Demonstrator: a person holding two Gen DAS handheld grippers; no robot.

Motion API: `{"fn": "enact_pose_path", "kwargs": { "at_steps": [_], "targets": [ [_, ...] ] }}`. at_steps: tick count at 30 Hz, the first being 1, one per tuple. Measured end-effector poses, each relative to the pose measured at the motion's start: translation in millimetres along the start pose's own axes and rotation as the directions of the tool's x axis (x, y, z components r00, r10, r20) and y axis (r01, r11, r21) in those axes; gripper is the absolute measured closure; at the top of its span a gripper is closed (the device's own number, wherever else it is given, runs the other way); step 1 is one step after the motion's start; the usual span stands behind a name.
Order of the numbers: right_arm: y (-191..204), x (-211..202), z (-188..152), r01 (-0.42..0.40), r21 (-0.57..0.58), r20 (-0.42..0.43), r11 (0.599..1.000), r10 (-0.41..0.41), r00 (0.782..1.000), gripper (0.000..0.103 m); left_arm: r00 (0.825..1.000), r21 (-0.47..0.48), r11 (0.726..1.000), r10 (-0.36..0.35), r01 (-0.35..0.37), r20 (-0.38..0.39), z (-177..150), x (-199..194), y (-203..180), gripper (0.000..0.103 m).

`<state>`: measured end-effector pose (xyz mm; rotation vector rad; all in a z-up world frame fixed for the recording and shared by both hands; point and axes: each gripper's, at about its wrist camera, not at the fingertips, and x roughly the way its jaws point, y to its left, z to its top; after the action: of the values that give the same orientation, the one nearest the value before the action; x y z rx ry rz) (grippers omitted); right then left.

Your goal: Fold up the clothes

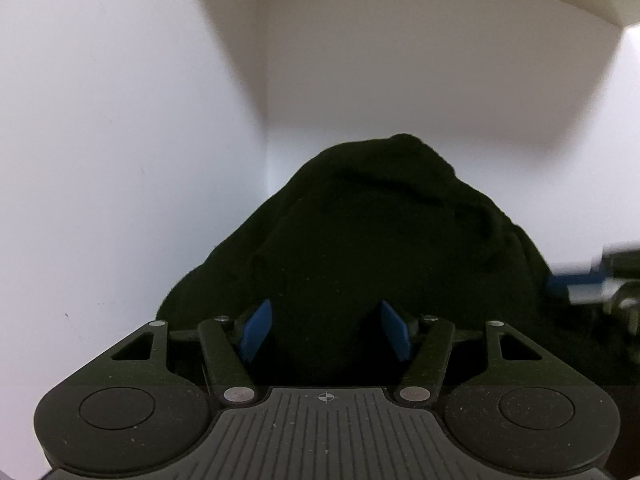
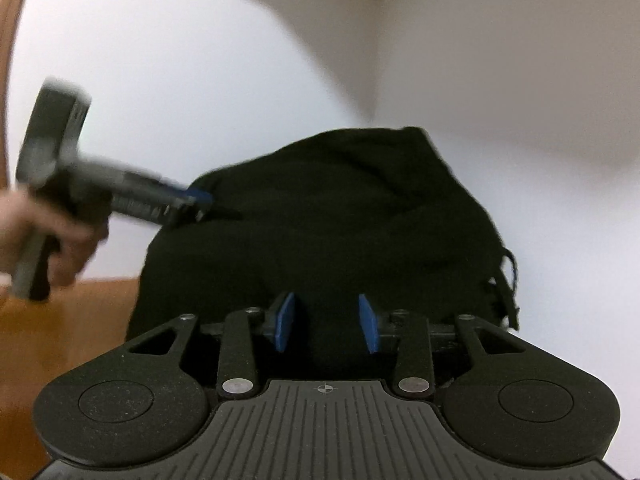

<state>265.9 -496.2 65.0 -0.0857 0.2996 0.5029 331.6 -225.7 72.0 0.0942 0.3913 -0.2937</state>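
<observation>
White walls (image 1: 400, 80) meet in a corner behind the scene, and a white ledge or ceiling edge shows at the top of both views; in the right wrist view a strip of orange-brown wooden surface (image 2: 60, 320) shows at the lower left. A black garment (image 1: 380, 240) is bunched into a rounded heap that rises in front of both grippers and fills the middle of each view. The cloth is very dark, almost without detail, with soft creases and rolls running across its upper part and a slumped, uneven outline. In the right wrist view the same garment (image 2: 340, 220) shows a ragged right edge where thin strips or cords hang loose near its lower side. The left gripper (image 1: 326, 330) has its blue pads spread wide apart, with the dark cloth lying between and in front of them; whether the pads press on the cloth cannot be told, and they grip nothing that can be seen. Seen from the right wrist view, the left gripper (image 2: 200, 200) is blurred, held in a hand (image 2: 48, 232), with its blue tip touching the upper left side of the heap. The right gripper (image 2: 327, 322) also has its pads parted, a little less widely, with black cloth between them, and no clamped fold is visible. In the left wrist view the right gripper (image 1: 576, 280) appears blurred at the right edge, beside the heap.
</observation>
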Motion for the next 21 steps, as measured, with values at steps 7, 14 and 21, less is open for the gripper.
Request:
{"fn": "enact_pose_path", "kwargs": {
  "at_steps": [7, 14, 21],
  "targets": [
    [-26, 66, 63, 0.104, -0.1, 0.037, 0.99, -0.101, 0.994, 0.082, 1.0, -0.008, 1.0, -0.012, 0.012, 0.027, -1, -15, 14, 0.039],
    [-41, 160, 80, 0.187, -0.23, -0.103, 0.955, -0.215, 0.971, 0.09, 0.999, 0.013, 0.999, 0.035, -0.035, 0.004, 0, 8, 17, 0.048],
    [-58, 173, 83, 0.19, -0.189, -0.123, 0.963, -0.215, 0.969, 0.091, 0.996, 0.063, 0.995, 0.082, -0.083, 0.027, -2, 17, 8, 0.049]
  ]
}}
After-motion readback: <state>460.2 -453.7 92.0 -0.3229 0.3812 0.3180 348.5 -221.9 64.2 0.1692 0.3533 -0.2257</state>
